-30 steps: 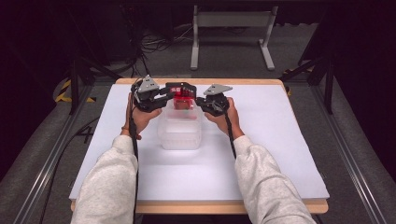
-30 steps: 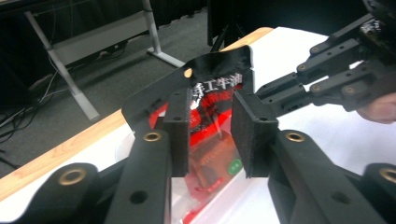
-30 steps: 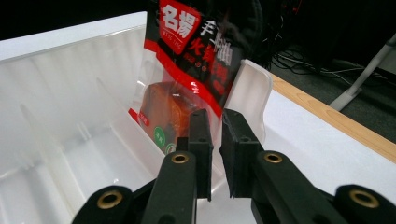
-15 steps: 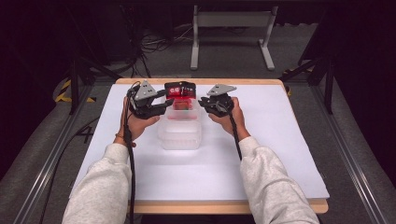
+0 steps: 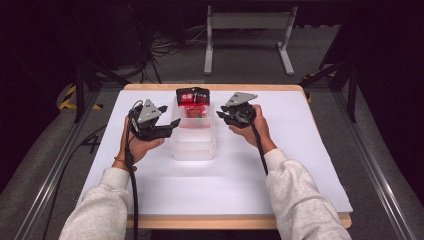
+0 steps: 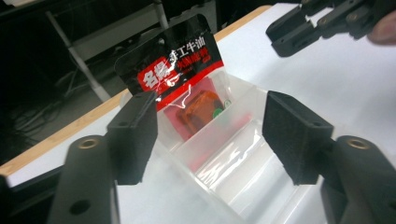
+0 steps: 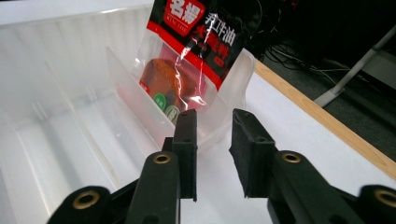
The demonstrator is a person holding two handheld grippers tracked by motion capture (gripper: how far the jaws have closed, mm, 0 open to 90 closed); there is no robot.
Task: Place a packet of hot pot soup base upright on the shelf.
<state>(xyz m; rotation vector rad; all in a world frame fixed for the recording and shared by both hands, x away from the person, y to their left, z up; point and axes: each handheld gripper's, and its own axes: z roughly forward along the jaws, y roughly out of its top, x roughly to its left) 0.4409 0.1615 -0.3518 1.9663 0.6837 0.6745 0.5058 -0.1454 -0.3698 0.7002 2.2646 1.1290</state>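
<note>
The red and black snack packet (image 5: 193,98) stands up in the far part of the clear box (image 5: 193,145), which sits near the far edge of the counter (image 5: 300,150). The left tool (image 5: 162,131) is just beside the box's left side. Its jaws have just been opening and are wide apart with nothing in them. The right tool (image 5: 225,114) is by the box's right side. Its jaws have been opening too, a little way apart, and hold nothing.
</note>
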